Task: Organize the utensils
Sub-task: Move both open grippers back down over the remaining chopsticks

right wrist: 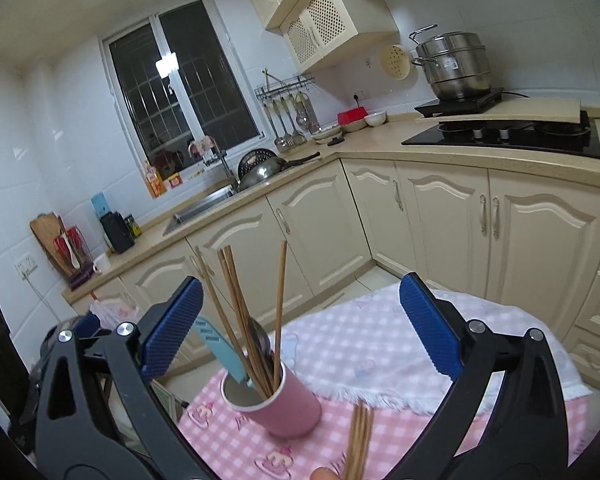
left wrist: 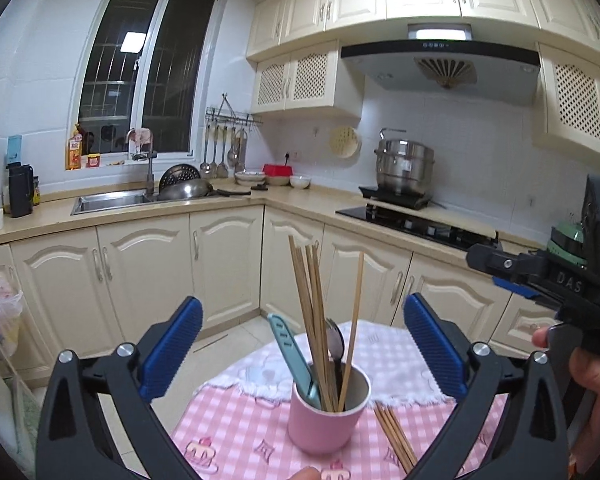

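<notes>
A pink cup (left wrist: 328, 416) stands upright on the pink checked tablecloth (left wrist: 228, 424). It holds several wooden chopsticks (left wrist: 314, 320), a metal spoon (left wrist: 335, 340) and a teal-handled utensil (left wrist: 288, 348). More loose chopsticks (left wrist: 396, 436) lie on the cloth just right of the cup. My left gripper (left wrist: 302, 304) is open, its blue pads wide apart on either side of the cup and not touching it. My right gripper (right wrist: 300, 282) is also open and empty, above the cup (right wrist: 284, 412) and the loose chopsticks (right wrist: 358, 440). It shows from the side at the right (left wrist: 496, 272).
A white fringed cloth (left wrist: 388, 360) covers the table's far part. Beyond the table are cream cabinets (left wrist: 220, 264), a sink (left wrist: 112, 202) with pans, a black hob (left wrist: 416, 222) and a steel steamer pot (left wrist: 404, 168). A plastic bag (left wrist: 0, 312) hangs at the left. A hand (left wrist: 596, 380) grips the right tool.
</notes>
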